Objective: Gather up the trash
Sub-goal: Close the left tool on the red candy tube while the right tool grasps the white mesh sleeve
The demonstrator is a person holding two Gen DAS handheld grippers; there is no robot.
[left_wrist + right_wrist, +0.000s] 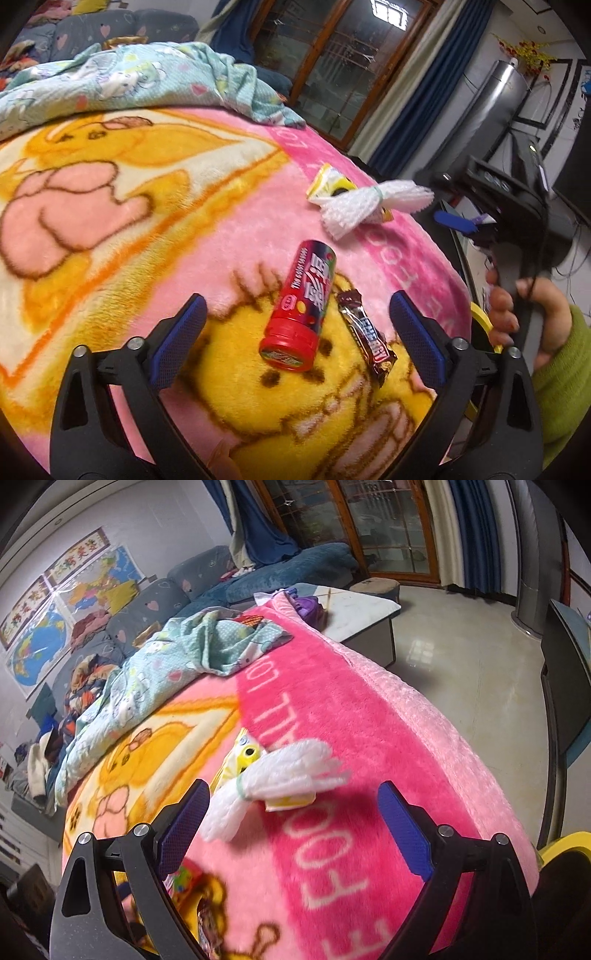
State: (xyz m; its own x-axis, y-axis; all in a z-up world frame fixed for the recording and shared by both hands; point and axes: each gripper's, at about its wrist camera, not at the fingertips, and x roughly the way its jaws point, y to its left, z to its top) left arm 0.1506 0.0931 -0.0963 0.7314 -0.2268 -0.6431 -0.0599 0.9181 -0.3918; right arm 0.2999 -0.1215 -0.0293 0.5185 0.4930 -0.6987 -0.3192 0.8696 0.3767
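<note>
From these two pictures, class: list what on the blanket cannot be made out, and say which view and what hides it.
- Yellow packet: left wrist view, its near end is covered by the white foam net; its print is unreadable.
- Red tube: right wrist view, blurred and partly behind a finger of the right hand-held gripper.
- Chocolate bar: right wrist view, blurred, cut off by the bottom edge.

Yellow wrapper (328, 184) half hidden under white foam net (364, 206). Right view: red tube (184, 880) blurred, mostly behind left finger (183, 825). Bin (565, 843) cut by edge.
</note>
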